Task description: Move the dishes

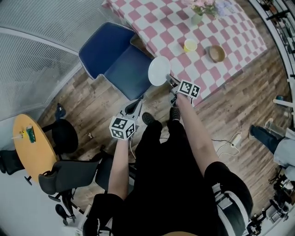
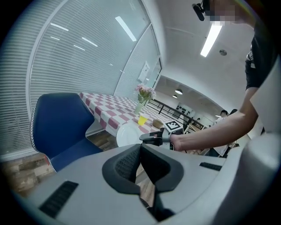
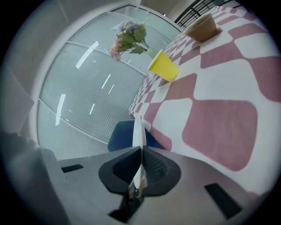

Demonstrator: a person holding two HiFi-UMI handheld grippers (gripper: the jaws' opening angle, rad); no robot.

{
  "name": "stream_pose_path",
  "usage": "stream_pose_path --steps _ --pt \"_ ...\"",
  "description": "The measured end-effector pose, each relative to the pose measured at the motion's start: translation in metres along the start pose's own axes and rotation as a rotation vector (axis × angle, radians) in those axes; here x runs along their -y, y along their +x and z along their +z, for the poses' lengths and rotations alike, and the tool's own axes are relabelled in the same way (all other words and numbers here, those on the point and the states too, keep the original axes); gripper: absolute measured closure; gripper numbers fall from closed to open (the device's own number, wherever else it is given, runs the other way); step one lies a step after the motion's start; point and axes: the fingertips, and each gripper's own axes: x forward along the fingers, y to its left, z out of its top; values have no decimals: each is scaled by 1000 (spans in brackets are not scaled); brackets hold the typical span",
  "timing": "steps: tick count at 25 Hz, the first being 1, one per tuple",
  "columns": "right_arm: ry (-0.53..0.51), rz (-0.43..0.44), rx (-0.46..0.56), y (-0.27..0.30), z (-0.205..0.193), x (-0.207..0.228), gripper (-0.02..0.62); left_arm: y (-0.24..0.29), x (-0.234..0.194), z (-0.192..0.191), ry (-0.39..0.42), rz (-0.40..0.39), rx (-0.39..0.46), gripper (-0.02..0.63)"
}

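Right gripper (image 1: 170, 81): jaws clamped on the rim of a white plate (image 1: 159, 70). In the right gripper view the plate (image 3: 138, 134) shows edge-on, running straight out from the jaw seam. From above its face is up, nearly a full disc, reaching away from the gripper toward the blue chair (image 1: 117, 60).

The plate is held in the air at the near edge of the pink-and-white checked table (image 1: 239, 32). Whether it overhangs the cloth is hard to judge.

Left gripper (image 1: 131, 110): jaws closed together, nothing between them.

Marker cubes carry black-and-white square patterns.

On the table are a yellow cup (image 1: 190, 44), a brown bowl (image 1: 216, 53) and a vase of flowers (image 1: 198, 14). A round yellow table (image 1: 27, 147) stands well apart at left.
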Motion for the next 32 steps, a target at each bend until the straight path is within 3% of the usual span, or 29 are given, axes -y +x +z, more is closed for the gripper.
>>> stream_pose_path --steps 11,21,28,32 --pt "97 -51 96 -86 78 62 568 49 68 9 24 -25 -35 584" --pt "131 -125 99 -142 117 111 566 93 118 23 58 -51 -34 584" --pt "-23 -212 12 -165 128 132 535 114 146 24 68 -58 -45 584" --pt "-223 -298 -66 -177 131 142 503 119 157 23 71 -51 -47 584"
